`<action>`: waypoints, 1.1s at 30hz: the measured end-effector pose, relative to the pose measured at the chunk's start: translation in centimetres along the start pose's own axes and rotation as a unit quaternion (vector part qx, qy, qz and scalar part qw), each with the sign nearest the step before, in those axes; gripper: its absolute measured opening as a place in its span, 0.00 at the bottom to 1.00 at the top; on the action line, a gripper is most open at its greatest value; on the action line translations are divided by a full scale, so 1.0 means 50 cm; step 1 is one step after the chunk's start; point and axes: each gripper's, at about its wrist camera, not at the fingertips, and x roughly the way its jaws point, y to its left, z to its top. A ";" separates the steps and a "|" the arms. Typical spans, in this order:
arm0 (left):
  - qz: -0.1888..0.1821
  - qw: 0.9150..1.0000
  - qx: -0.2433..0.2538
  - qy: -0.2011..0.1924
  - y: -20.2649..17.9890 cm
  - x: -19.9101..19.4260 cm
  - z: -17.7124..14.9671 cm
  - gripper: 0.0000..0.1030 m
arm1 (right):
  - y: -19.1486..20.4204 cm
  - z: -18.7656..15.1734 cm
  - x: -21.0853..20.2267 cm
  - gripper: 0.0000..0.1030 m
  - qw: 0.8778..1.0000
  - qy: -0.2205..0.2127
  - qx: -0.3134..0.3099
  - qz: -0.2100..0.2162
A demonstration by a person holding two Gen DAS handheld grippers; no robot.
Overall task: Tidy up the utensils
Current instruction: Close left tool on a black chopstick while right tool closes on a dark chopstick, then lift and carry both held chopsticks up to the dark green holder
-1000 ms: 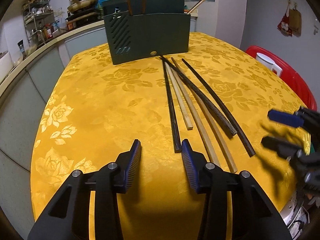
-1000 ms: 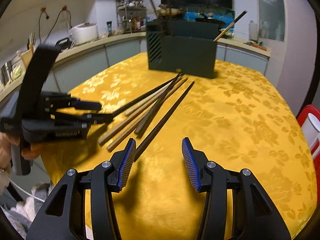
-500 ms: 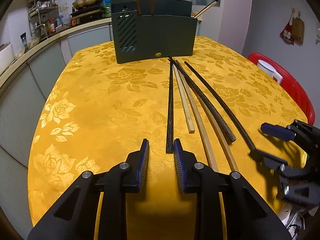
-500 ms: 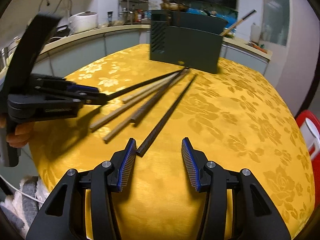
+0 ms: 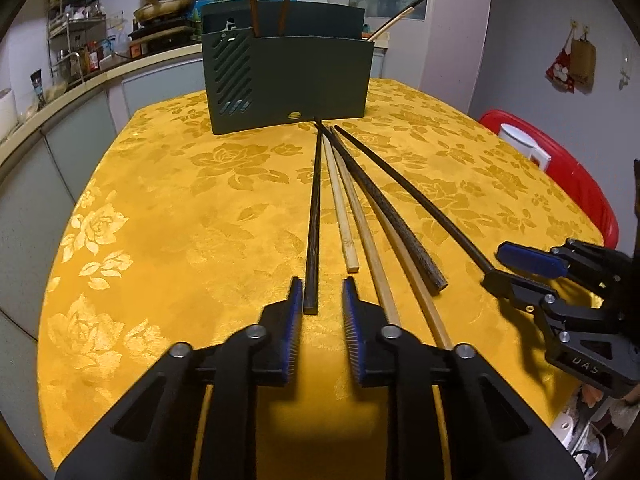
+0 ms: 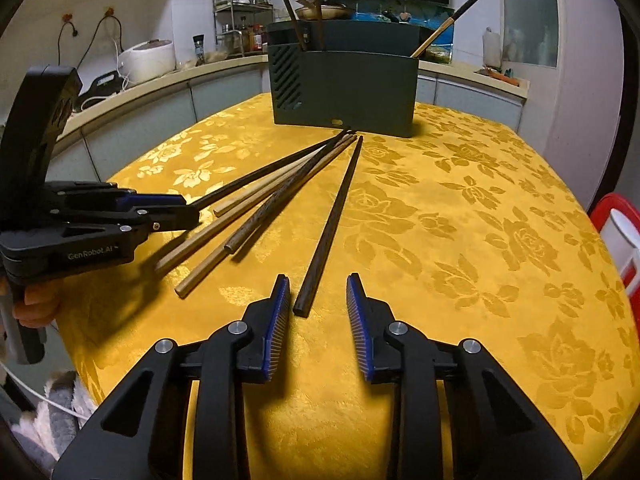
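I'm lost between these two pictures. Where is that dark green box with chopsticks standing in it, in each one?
Left wrist view: the dark green slotted plastic utensil holder stands top centre, at the far end of the table.
Right wrist view: the same holder stands top centre, slightly right of middle.
Shared landmark: the fan of loose wooden chopsticks on the yellow floral tablecloth, their far tips meeting just before the holder.

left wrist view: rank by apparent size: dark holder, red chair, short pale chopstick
1. dark holder, clearly largest.
2. red chair, partly cut off by the frame edge, so unsure.
3. short pale chopstick, long but thin, smallest.
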 end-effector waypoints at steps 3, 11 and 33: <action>-0.003 1.000 0.002 -0.002 -0.003 0.001 -0.002 0.08 | 0.004 0.001 0.002 0.23 1.000 -0.002 -0.004 0.003; -0.001 1.000 -0.001 -0.002 -0.006 0.000 -0.003 0.07 | -0.014 0.005 0.004 0.10 1.000 0.004 0.020 0.012; 0.044 0.991 0.002 -0.124 0.015 -0.181 0.061 0.07 | -0.069 0.070 -0.124 0.08 0.996 -0.081 0.032 -0.014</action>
